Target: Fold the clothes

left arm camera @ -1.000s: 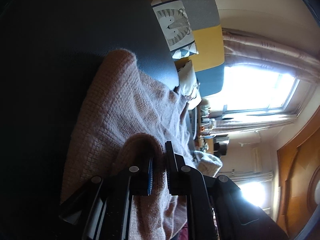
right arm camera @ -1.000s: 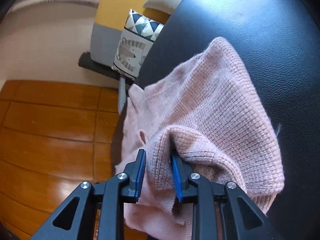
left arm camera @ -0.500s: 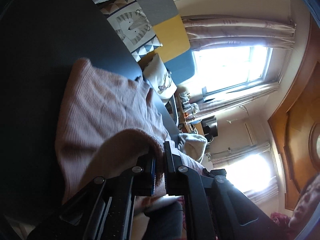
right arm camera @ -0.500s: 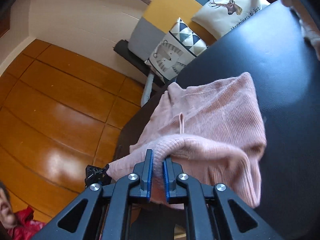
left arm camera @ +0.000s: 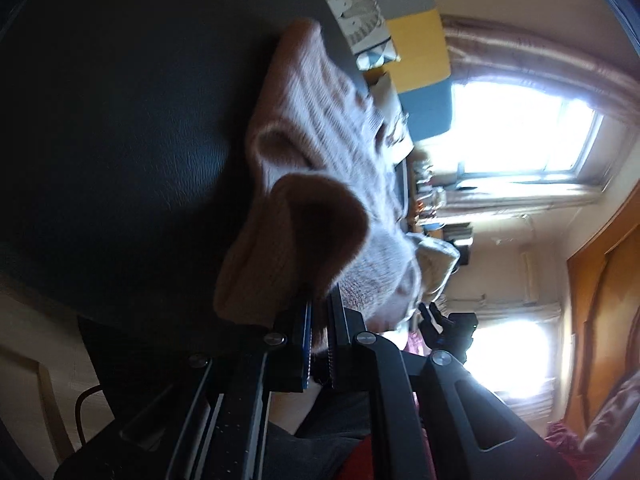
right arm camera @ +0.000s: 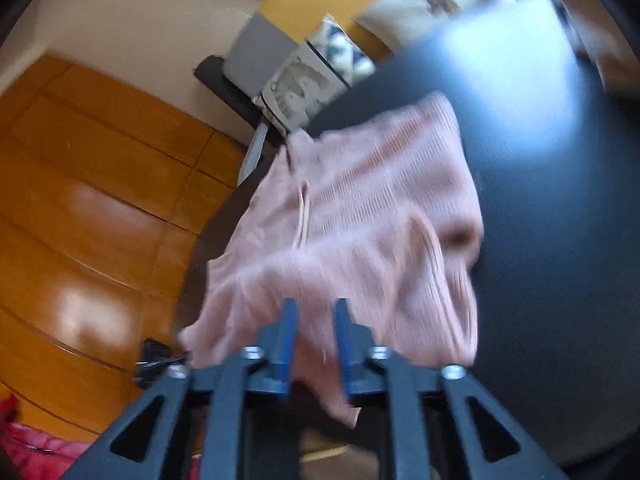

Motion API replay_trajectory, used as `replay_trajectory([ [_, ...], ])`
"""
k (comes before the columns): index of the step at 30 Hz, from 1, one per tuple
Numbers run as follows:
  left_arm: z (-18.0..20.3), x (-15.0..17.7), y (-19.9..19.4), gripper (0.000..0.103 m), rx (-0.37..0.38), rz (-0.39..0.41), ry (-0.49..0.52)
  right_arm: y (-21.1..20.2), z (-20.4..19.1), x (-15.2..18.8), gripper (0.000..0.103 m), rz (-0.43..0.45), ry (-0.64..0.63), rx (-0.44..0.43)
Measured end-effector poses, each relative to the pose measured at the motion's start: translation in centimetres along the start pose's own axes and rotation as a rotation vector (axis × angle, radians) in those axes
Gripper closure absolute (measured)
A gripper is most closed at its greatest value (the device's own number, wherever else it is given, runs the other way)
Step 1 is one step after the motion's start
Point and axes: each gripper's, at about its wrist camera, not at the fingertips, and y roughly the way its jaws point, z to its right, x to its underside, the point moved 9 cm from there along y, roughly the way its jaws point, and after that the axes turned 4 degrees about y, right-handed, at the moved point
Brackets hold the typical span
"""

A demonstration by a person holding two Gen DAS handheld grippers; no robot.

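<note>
I had the pink knit sweater (right arm camera: 360, 216) lying ahead of both sets of fingers on the black tabletop (right arm camera: 540, 208), its near edge hanging off the tabletop's edge toward me. My left gripper (left arm camera: 319, 332) was clamped down on a thick bunched fold of the knit, the cloth rising straight out from between its fingers and humping up just beyond the tips. My right gripper (right arm camera: 314, 320) had its jaws just opening, with a clear gap between the blue pads; the sweater's near hem lay in front of and under that gap, and through the blur the pads did not look pressed on it, so I judged that side let go. As for progress, I read the garment as partly doubled: an open sleeve or cuff mouth (left arm camera: 276, 148) showed beyond the left fingers and again at the far right of the right fingers, and the drawstring (right arm camera: 303, 216) lay on the top face ahead of the right tips. The outline was ragged, the near edge rumpled and overhanging, so I judged the fold unfinished: the left side had yet to be laid down and released, the edges squared, and likely another fold made. The cushions (right arm camera: 304, 80) and the wooden floor (right arm camera: 100, 200) sat beyond and left of the fingers, well apart from the work.
</note>
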Motion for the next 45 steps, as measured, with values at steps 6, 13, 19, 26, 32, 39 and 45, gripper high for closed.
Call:
replay_trajectory([
  [6,-0.1,-1.1,-2.4,0.097,-0.079,0.018,0.020,4.4,-2.9,-2.7,0.077,-0.056,-0.282,0.194],
  [13,2.8,-8.1,-4.7,0.071,-0.258,0.125,0.139,6.7,-2.9,-3.8,0.077,-0.224,-0.377,0.247],
  [19,9.1,-16.7,5.5,0.030,-0.373,0.067,0.405,8.9,-5.5,-11.3,0.077,-0.145,-0.447,0.244],
  [26,10.4,-22.0,20.3,0.030,-0.428,-0.123,0.555,17.8,-6.5,-18.4,0.077,-0.174,-0.568,0.302],
  [32,9.4,-25.2,27.9,0.030,-0.491,-0.182,0.614,25.2,-5.1,-22.0,0.077,-0.230,-0.500,0.278],
  [39,10.1,-25.0,32.0,0.030,-0.399,-0.252,0.658,29.6,-3.7,-23.4,0.077,-0.327,-0.404,0.154],
  [45,10.8,-24.8,33.6,0.030,-0.453,-0.230,0.822,30.8,-3.4,-22.9,0.077,-0.334,-0.447,0.157],
])
